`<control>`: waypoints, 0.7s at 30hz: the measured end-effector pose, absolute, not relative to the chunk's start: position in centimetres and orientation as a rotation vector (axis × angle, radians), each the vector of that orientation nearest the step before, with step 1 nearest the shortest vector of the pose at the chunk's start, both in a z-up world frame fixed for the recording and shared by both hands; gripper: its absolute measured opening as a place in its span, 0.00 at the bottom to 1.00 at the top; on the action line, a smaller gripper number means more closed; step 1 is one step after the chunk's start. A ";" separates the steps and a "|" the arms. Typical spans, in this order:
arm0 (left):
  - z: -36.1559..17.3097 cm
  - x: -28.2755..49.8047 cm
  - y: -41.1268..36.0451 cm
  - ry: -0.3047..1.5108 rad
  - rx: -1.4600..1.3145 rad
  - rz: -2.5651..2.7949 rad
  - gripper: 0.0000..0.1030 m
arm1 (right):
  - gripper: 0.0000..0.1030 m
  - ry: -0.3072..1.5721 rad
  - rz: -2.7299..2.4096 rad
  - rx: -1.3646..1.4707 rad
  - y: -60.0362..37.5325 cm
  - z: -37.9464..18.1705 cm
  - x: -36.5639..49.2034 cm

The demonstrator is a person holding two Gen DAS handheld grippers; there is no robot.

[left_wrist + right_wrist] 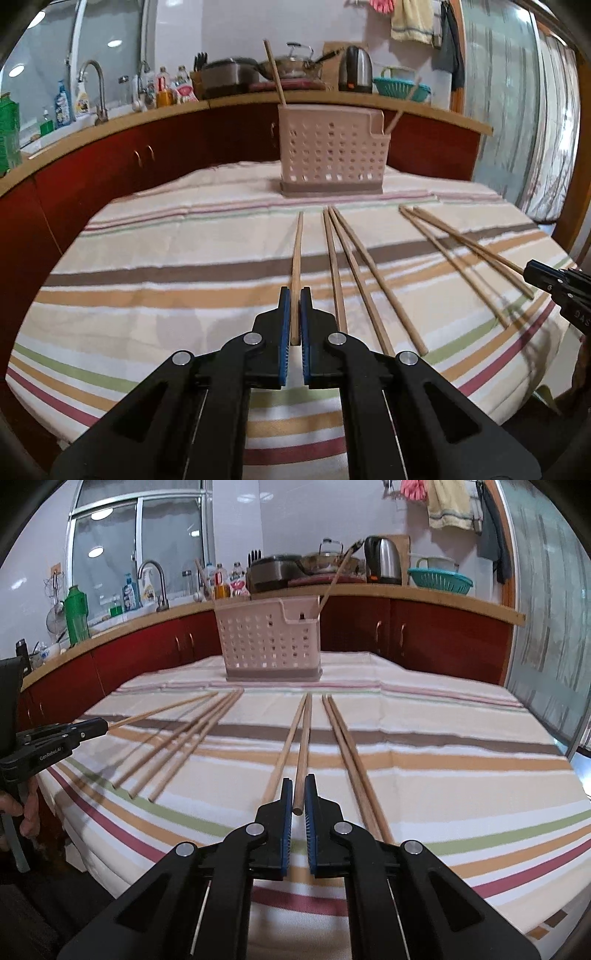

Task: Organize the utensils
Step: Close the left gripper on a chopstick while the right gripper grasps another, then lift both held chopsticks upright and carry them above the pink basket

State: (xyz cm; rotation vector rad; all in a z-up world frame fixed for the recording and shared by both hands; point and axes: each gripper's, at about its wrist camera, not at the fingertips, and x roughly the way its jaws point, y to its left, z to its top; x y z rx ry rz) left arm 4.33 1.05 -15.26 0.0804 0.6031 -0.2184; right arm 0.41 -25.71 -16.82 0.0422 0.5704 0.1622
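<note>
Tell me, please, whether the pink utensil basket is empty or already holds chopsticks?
Not empty: the pink utensil basket stands upright, with one chopstick leaning out of its left end and another out of the small right compartment.

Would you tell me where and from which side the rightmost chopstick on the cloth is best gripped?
Probably the near end of the rightmost chopstick, coming in from the near side along its length, jaws straddling it: it lies flat, pointing toward the holder, touching its neighbour.

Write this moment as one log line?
left fingers: gripping one chopstick | right fingers: around another chopstick | holder: two chopsticks inside
</note>
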 end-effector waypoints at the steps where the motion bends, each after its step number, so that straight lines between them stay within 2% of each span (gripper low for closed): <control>1: -14.8 4.2 1.2 0.589 0.076 -0.215 0.06 | 0.07 0.559 0.161 0.044 -25.7 -16.4 0.3; 21: -7.2 4.2 2.1 0.380 0.013 -0.197 0.06 | 0.07 0.382 0.161 0.065 -26.8 -9.0 1.0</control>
